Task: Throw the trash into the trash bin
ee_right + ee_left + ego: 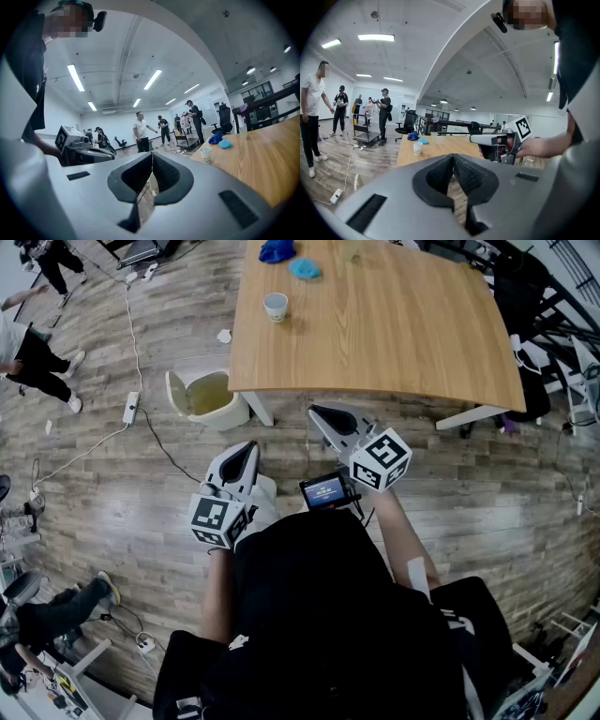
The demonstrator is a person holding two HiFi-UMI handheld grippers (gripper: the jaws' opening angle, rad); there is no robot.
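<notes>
A cream trash bin [208, 397] stands open on the wooden floor by the table's left front leg. On the table [394, 334] stand a white paper cup [275, 306] [417, 147] [205, 154] and, further back, two blue crumpled things [305, 269] [225, 144]. A white scrap [224, 336] lies on the floor beyond the bin. My left gripper [246, 448] [453, 157] is shut and holds nothing, a short way in front of the bin. My right gripper [319, 413] [152, 154] is shut and empty too, near the table's front edge.
A power strip [130, 407] and its cable run across the floor left of the bin. Several people [311, 117] stand at the far left, with a cart [365, 133] and office chairs beyond. Black equipment [544, 343] crowds the table's right side.
</notes>
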